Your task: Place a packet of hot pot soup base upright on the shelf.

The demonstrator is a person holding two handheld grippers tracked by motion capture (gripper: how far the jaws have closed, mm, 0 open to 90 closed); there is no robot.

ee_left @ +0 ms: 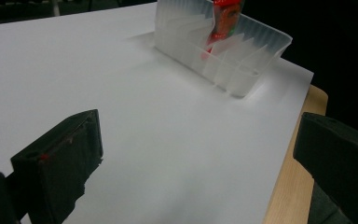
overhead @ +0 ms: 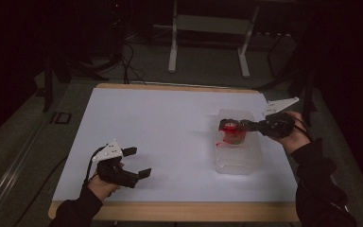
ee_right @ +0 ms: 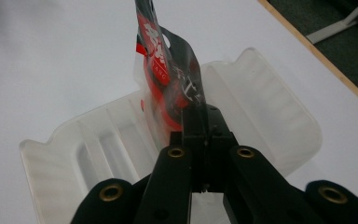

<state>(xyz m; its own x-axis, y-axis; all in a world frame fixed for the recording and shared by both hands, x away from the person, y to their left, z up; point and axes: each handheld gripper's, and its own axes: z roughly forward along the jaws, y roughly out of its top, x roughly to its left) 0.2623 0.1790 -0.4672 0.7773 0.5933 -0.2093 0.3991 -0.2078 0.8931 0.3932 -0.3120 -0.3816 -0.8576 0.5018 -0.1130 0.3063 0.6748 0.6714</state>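
Both sleeves dark, long, reaching the wrists; left sleeve [overhead: 75,210] at lower left of the high view, right sleeve [overhead: 319,184] at lower right. Left hand-held gripper [overhead: 137,162]: black body, pale grey three-cornered plate on top, dark cable looping at its rear. Right hand-held gripper [overhead: 227,125]: same black build, same grey plate at its upper right, cable probably trailing by the wrist, too dim to be sure. Right gripper view: four brass-ringed holes across black linkage arms. Left gripper view: blocky black pads, one with a small red mark.
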